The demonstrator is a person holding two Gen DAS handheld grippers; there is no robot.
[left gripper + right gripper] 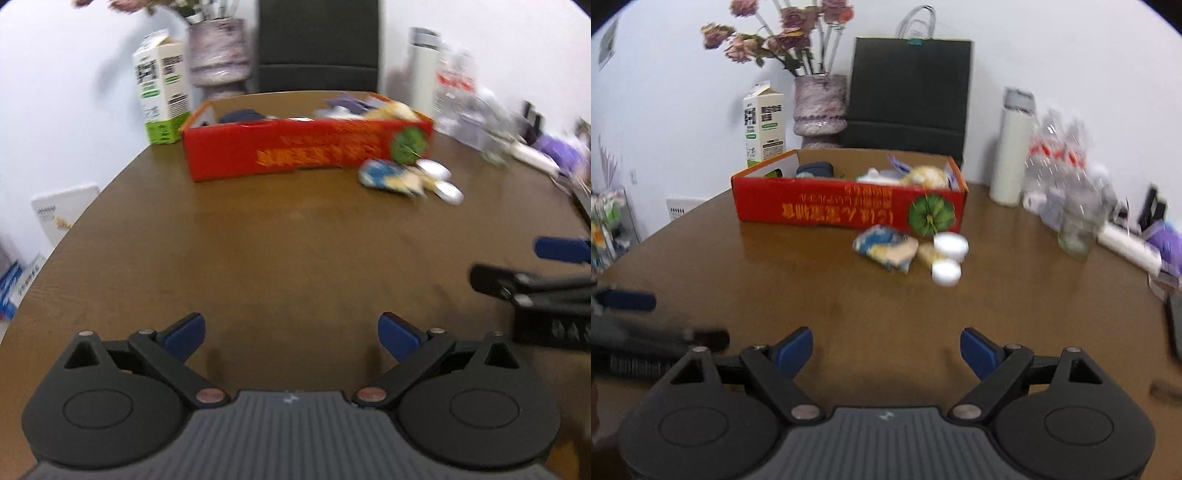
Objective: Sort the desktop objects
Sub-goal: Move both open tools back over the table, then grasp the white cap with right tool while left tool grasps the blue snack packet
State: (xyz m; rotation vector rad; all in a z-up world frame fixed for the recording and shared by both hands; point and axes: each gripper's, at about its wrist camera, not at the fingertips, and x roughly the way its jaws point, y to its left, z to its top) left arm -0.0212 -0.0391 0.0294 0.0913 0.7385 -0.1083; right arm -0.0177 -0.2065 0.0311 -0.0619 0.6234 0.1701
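A: You're holding the left gripper [291, 332] low over bare brown table [258, 251], jaws standing wide with nothing between them. Your right gripper [886, 350] is also spread open and empty; its fingers are poking in at the right edge of the left view.

B: What can you read?

A: The red box [849, 206] in the upper middle is showing yellow lettering, upside down and too blurred for you to read, beside a green round picture. The milk carton [764, 123] behind its left end is carrying small black print and green bands, also unreadable.

B: And the loose things?

A: Just in front of the box's right end you're seeing one blue-and-yellow packet [882, 249] and two white round tubs [949, 258], touching one another. More items are lying inside the box, too muddled to count.

B: Room to move?

A: A wide clear stretch of wood is lying between your jaws and those items. The table's curved edge is running down the left of both views; a white bottle [1012, 147], plastic bottles [1060, 155] and clutter are crowding the right side.
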